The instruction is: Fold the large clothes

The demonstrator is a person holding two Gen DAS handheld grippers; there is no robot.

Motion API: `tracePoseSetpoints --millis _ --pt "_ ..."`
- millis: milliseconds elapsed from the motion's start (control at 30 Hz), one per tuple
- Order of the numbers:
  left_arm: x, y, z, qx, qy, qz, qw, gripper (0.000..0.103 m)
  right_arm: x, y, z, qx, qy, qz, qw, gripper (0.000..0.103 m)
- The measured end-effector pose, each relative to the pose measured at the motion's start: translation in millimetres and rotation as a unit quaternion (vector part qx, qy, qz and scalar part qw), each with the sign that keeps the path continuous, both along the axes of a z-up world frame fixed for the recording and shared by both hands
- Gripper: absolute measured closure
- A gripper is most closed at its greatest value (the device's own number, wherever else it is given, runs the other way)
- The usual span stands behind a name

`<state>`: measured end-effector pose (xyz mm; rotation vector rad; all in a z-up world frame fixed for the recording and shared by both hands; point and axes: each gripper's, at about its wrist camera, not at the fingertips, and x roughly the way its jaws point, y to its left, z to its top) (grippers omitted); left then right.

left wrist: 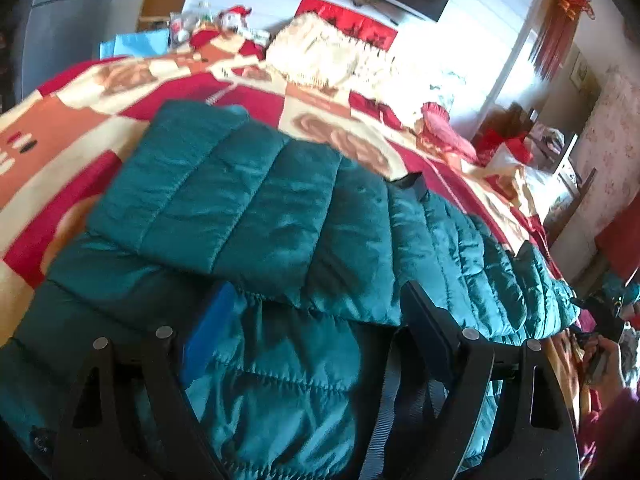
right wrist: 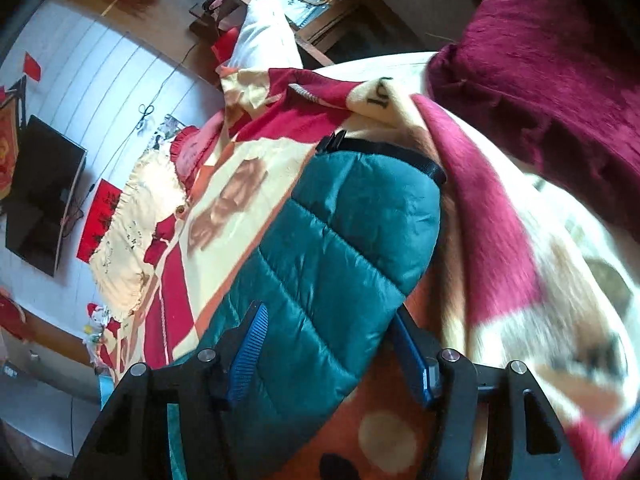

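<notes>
Bed blanket (right wrist: 500, 248) | teal jacket (left wrist: 256, 208) sleeve between released right gripper (right wrist: 332, 344) | left gripper (left wrist: 308, 320) released above

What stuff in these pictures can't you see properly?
- Green jacket, left wrist view: its near part runs under the left gripper and off the bottom edge.
- Sleeve, right wrist view: whether the right gripper pinches it is unclear; a finger sits half behind it.
- Clutter beyond the blanket, left wrist view: blurred and too small to name.
</notes>
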<state>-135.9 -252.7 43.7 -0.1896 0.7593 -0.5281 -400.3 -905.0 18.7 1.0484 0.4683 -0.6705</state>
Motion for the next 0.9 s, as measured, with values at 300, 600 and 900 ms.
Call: tracePoseSetpoints --millis 300,600,900 --pt "-5.7 -1.5 4.9 0.015 -0.025 0.007 0.9996 0.018 8.1 -21.2 0.6 -0.035 0.011 -0.030 0.999 0.061" --pt "-14.6 2.3 21.5 0.043 -0.035 0.016 0.9984 0.018 -7.2 -6.5 29.2 -0.042 -0.042 0.000 0.998 0.093" --pt "-29.3 10.6 48.7 0.098 -0.064 -0.001 0.9931 0.018 -9.6 75.2 108.1 -0.083 -0.099 0.094 0.987 0.093"
